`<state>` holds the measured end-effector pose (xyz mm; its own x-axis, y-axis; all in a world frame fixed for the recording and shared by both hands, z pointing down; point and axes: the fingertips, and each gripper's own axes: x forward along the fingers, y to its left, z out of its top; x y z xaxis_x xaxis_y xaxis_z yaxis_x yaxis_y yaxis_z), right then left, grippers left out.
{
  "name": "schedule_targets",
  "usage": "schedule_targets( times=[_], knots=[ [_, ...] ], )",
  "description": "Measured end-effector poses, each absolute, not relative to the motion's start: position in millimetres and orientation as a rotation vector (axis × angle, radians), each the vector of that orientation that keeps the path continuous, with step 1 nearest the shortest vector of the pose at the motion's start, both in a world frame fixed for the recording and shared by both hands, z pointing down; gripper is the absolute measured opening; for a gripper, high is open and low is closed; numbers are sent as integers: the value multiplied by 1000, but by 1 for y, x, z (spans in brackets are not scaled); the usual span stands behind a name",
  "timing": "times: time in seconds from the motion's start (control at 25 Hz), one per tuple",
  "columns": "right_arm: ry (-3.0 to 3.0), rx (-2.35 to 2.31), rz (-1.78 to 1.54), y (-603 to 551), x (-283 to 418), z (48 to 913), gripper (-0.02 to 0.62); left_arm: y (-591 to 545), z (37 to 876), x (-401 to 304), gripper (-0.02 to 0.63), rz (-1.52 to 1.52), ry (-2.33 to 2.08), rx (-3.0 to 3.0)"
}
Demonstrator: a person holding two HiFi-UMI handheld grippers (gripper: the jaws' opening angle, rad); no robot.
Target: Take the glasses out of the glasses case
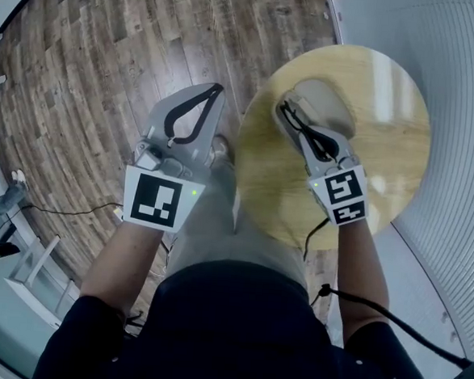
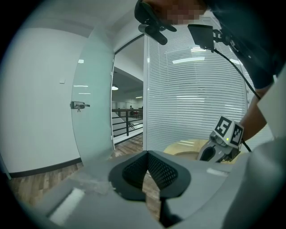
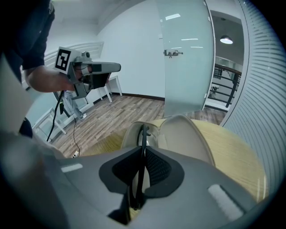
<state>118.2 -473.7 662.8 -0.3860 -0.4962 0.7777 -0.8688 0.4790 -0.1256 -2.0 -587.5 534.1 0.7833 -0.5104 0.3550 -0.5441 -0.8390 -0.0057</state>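
- Right gripper view: the right gripper (image 3: 143, 151) has its jaws pinched on a thin dark edge of the glasses (image 3: 143, 133). The glasses stand on edge in the mouth of the open glasses case (image 3: 187, 138), between its lower shell and its raised lid.
- I cannot tell whether the glasses have cleared the shell. They look to be partly inside the case, so the task seems to be at the lifting-out step.
- The case lies on the round wooden table (image 1: 384, 171), and the right gripper (image 1: 294, 120) reaches into it from the person's side.
- The left gripper (image 2: 146, 154) has its pads together with nothing between them. In the head view it (image 1: 216, 90) hangs over the wooden floor (image 1: 83, 69), well to the left of the case and not touching it.
- Handling: the glasses are probably light, thin and easily bent, with lenses that scratch or smear. A gentle pinch on the frame rim or bridge suits them better than a hold on a lens or a folded temple.
- The hold looks narrow, so the glasses may pivot or slip between the pads.
- The case is light and may tip or drag as the glasses come up. The free left gripper could steady its shell.
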Motion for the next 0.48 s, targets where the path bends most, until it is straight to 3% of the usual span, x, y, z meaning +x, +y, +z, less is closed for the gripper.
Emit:
schedule_targets(
  times=[0.48],
  knots=[
    [-2066,1189,625,-473,120,622,34,-575,487,5,6,454,-836,2939]
  ],
)
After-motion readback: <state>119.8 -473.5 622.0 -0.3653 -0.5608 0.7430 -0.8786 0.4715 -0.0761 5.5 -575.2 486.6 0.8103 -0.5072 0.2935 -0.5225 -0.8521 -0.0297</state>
